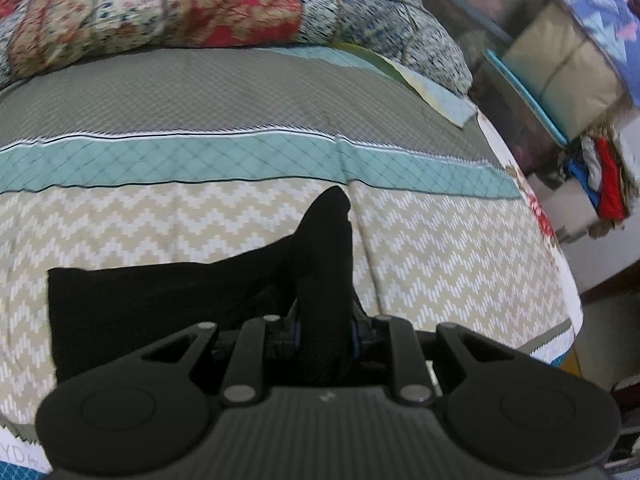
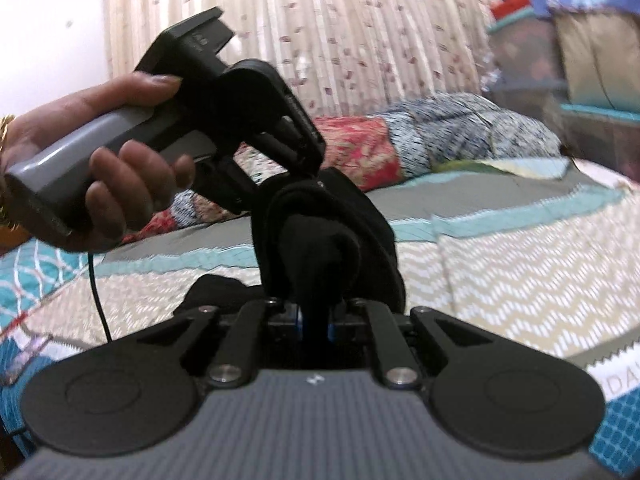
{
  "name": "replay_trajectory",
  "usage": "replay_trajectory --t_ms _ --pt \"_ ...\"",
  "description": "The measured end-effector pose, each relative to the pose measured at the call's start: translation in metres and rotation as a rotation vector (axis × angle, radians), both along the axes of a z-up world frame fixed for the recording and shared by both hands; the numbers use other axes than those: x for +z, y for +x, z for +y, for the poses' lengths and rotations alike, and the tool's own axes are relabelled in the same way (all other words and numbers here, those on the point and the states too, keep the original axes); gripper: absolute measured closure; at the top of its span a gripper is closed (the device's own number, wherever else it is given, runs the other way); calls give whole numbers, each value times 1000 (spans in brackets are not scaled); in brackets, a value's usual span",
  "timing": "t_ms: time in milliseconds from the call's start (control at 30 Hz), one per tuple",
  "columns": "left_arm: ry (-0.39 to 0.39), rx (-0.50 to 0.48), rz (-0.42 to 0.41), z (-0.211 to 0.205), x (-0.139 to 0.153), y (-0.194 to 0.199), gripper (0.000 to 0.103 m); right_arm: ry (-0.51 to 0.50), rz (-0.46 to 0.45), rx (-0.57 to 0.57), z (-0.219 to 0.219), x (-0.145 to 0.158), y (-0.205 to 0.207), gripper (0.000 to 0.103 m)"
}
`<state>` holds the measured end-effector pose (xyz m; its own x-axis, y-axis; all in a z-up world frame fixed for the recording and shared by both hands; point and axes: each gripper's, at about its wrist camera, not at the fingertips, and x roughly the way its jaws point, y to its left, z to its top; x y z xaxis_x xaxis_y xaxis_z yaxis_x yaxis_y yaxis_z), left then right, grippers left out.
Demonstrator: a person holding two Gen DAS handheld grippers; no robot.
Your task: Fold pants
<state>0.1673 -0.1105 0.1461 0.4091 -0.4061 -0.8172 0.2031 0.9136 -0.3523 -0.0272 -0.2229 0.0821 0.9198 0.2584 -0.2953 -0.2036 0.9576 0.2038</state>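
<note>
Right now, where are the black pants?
The black pants lie on the zigzag bedspread in the left wrist view, one bunched end pinched in the left gripper; the right gripper clamps another bunch, lifted off the bed.

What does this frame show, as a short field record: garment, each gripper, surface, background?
garment: black pants, partly lying on the bed, one part lifted
left gripper: shut on the pants
right gripper: shut on bunched pants fabric
left hand: holding the left gripper's grey handle
surface: bedspread with zigzag and teal bands
background: patchwork quilt, curtain
</note>
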Motion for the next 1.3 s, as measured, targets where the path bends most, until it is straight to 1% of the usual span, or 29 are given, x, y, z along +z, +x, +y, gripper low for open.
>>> replay_trajectory --t_ms 133,233,400,600,667,700,733,767,800,833,867,900,1000,1100,1133,1167,1233,1300 --pt "-33 38 -5 33 1 -3 85 -71 -21 50 24 3 -3 91" --pt "-60 74 2 62 -4 -4 85 -117 -28 86 41 5 0 91" --pt "-110 139 32 110 -19 -8 85 -170 -24 146 65 3 4 90" --pt "-144 200 56 152 -40 -13 85 -237 9 245 97 -6 8 90" --pt "-157 221 66 165 -48 -12 85 -259 21 284 108 -11 8 84" --pt "-163 230 71 171 -53 -12 85 -272 32 312 113 -13 8 79" --pt "-170 239 79 177 -58 -11 85 -279 45 341 118 -15 9 75" --pt "-178 253 92 183 -66 -9 85 -281 62 375 120 -17 10 68" --pt "-186 261 103 188 -72 -8 84 -279 77 404 122 -19 10 63" --pt "-193 267 113 192 -79 -7 84 -271 86 434 122 -20 7 61" --pt "-199 274 125 196 -85 -5 83 -265 89 462 121 -19 4 56" --pt "-209 281 137 200 -92 -4 82 -258 87 490 118 -18 1 52" --pt "-238 302 151 210 -105 -2 75 -216 106 524 105 -13 -7 52" --pt "-258 309 142 217 -105 -4 64 -178 89 499 89 -4 -12 52" --pt "-256 307 136 218 -103 -6 56 -178 70 479 83 -2 -13 52" --pt "-246 302 130 217 -99 -8 47 -180 54 450 77 1 -13 52" --pt "-233 285 124 214 -93 -13 42 -178 39 399 71 5 -9 53" --pt "-246 247 109 208 -85 -20 42 -181 38 367 68 5 0 53"
